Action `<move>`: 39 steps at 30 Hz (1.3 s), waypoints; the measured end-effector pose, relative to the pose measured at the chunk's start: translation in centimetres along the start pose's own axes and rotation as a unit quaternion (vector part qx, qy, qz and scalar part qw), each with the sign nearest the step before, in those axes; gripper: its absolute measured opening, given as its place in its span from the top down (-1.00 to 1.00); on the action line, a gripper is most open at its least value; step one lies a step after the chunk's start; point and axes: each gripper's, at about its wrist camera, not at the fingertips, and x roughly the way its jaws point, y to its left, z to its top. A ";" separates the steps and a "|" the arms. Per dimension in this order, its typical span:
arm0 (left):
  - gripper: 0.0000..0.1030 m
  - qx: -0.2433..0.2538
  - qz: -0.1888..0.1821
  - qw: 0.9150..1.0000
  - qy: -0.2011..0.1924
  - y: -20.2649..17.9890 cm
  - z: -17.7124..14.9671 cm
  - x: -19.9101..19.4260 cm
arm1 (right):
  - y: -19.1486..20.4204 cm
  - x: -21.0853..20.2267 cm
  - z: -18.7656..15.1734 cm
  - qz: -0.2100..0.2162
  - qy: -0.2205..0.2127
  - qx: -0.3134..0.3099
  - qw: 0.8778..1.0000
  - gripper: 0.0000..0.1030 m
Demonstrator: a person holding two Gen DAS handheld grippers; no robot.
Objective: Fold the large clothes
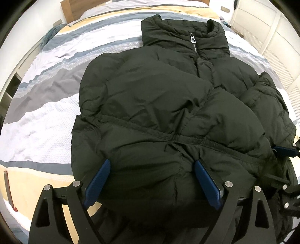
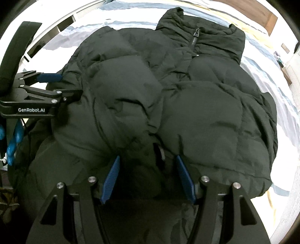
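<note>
Striped bedding (image 1: 46,97) under dark puffer jacket (image 1: 159,105), filling frame centre. Left gripper (image 1: 151,180) spread wide astride its lower hem, clamping nothing. Right gripper (image 2: 148,178) half-spread over hem folds, grip unclear.

A bed (image 1: 46,116) fills both views, covered by a striped duvet (image 1: 37,131) in white, grey, blue and pale yellow bands, lightly wrinkled. A dark puffer jacket (image 1: 153,105) lies directly on it, front up, zipped collar toward the top of the frame. A wooden headboard (image 1: 68,11) shows at upper left.
</note>
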 end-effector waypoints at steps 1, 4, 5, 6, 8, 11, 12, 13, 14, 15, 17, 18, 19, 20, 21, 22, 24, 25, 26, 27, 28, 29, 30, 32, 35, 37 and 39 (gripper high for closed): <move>-0.75 0.000 0.000 1.000 0.000 0.1 0.1 -0.1 | -0.3 -0.3 0.0 0.000 -0.002 0.002 1.000 -0.17; -0.75 0.006 0.006 1.000 -0.001 0.2 0.6 -0.5 | -1.1 -1.2 0.4 0.000 -0.013 0.005 1.000 -0.17; -0.76 0.007 0.008 1.000 -0.004 0.3 1.0 -0.7 | -1.5 -1.7 0.6 -0.004 -0.020 0.005 1.000 -0.17; -0.76 0.008 0.009 1.000 -0.005 0.3 1.2 -0.9 | -2.0 -2.0 0.8 -0.006 -0.025 0.007 1.000 -0.17; -0.78 0.010 0.014 1.000 -0.012 0.5 2.0 -1.3 | -3.0 -2.6 1.2 -0.011 -0.034 0.015 0.999 -0.17; -0.80 0.014 0.023 0.999 -0.023 0.6 3.2 -1.9 | -5.1 -3.5 1.7 -0.021 -0.048 0.031 0.998 -0.17; -0.80 0.016 0.026 0.999 -0.025 0.5 3.5 -2.0 | -5.7 -3.7 1.7 -0.024 -0.051 0.038 0.998 -0.17; -0.81 0.017 0.028 0.999 -0.027 0.5 3.7 -2.0 | -6.4 -3.9 1.8 -0.027 -0.053 0.044 0.997 -0.17; -0.81 0.019 0.031 0.999 -0.028 0.5 3.9 -2.0 | -7.0 -4.1 1.8 -0.032 -0.055 0.050 0.997 -0.17; -0.81 0.021 0.032 0.999 -0.029 0.4 4.2 -2.1 | -7.5 -4.3 1.8 -0.036 -0.057 0.055 0.996 -0.17; -0.81 0.026 0.035 0.999 -0.030 0.2 4.4 -2.1 | -8.7 -4.6 1.9 -0.044 -0.061 0.064 0.995 -0.17; -0.81 0.029 0.036 0.998 -0.029 0.2 4.6 -2.1 | -9.2 -4.6 1.8 -0.046 -0.062 0.068 0.995 -0.17; -0.81 0.031 0.037 0.998 -0.029 0.1 4.6 -2.1 | -9.6 -4.8 1.8 -0.049 -0.063 0.071 0.994 -0.17; -0.81 0.033 0.037 0.998 -0.029 0.1 4.7 -2.1 | -10.1 -4.9 1.7 -0.053 -0.064 0.074 0.994 -0.17; -0.81 0.035 0.037 0.998 -0.030 0.0 4.8 -2.1 | -10.5 -5.0 1.7 -0.056 -0.066 0.077 0.993 -0.17; -0.81 0.038 0.039 0.998 -0.031 0.0 5.0 -2.0 | -10.8 -5.2 1.7 -0.058 -0.068 0.080 0.993 -0.17; -0.81 0.044 0.044 0.997 -0.034 0.2 5.4 -2.0 | -11.9 -5.5 2.0 -0.065 -0.073 0.088 0.991 -0.17; -0.81 0.045 0.047 0.997 -0.035 0.3 5.8 -2.0 | -12.3 -5.6 2.1 -0.068 -0.076 0.092 0.991 -0.17; -0.81 0.045 0.049 0.997 -0.036 0.5 6.2 -2.0 | -12.8 -5.7 2.4 -0.071 -0.079 0.096 0.990 -0.17; -0.81 0.045 0.051 0.997 -0.037 0.7 6.6 -1.9 | -13.2 -5.8 2.5 -0.074 -0.082 0.098 0.989 -0.17; -0.81 0.047 0.054 0.997 -0.038 0.9 6.9 -1.9 | -13.6 -5.9 2.9 -0.077 -0.084 0.101 0.988 -0.17; -0.81 0.049 0.058 0.996 -0.041 1.2 7.4 -1.9 | -14.2 -6.0 3.3 -0.080 -0.087 0.103 0.988 -0.17; -0.81 0.051 0.060 0.996 -0.042 1.3 7.7 -1.9 | -14.6 -6.1 3.6 -0.082 -0.090 0.104 0.987 -0.17; -0.81 0.052 0.058 0.996 -0.043 1.9 8.7 -1.9 | -15.3 -6.3 4.5 -0.086 -0.097 0.104 0.986 -0.17; -0.81 0.050 0.037 0.997 -0.046 3.2 10.9 -1.6 | -16.6 -6.6 6.3 -0.088 -0.108 0.103 0.985 -0.17; -0.82 0.041 0.017 0.998 -0.049 4.2 12.7 -1.4 | -17.3 -6.6 7.7 -0.087 -0.116 0.102 0.984 -0.17; -0.85 0.028 -0.003 0.998 -0.052 5.4 15.0 -1.1 | -18.4 -6.6 9.3 -0.082 -0.125 0.101 0.984 -0.17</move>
